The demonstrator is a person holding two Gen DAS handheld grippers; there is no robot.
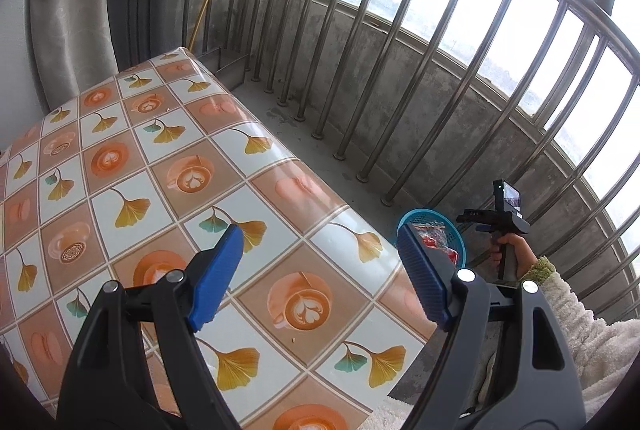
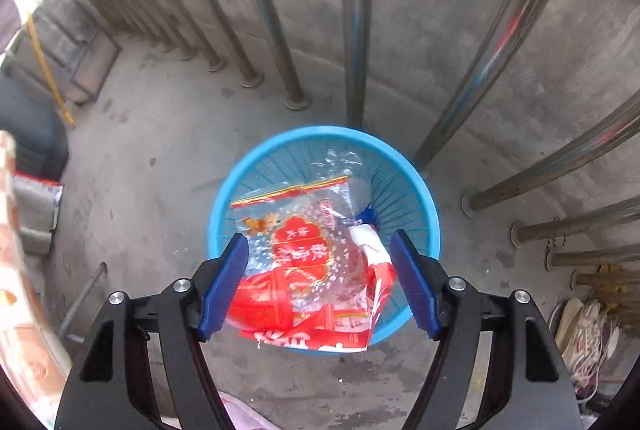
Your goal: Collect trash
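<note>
The right gripper (image 2: 320, 282) hangs over the bin (image 2: 420, 202), fingers apart, the wrapper (image 2: 304, 270) loose below. Left gripper (image 1: 320, 270): fingers apart, empty. Next, lift straight up from the bin.

Under my left fingers (image 1: 218, 270) I see the bench (image 1: 168, 166) in its ginkgo-leaf and coffee-cup cloth. Beyond them stand steel railing bars (image 1: 352, 70). Right of my right fingers (image 2: 414, 282), shoes (image 2: 588, 338) lie on the concrete floor (image 2: 160, 150).

The left gripper (image 1: 320, 262) hangs open over the patterned tablecloth (image 1: 132, 166), the blue basket (image 1: 430, 218) just past its right finger.
</note>
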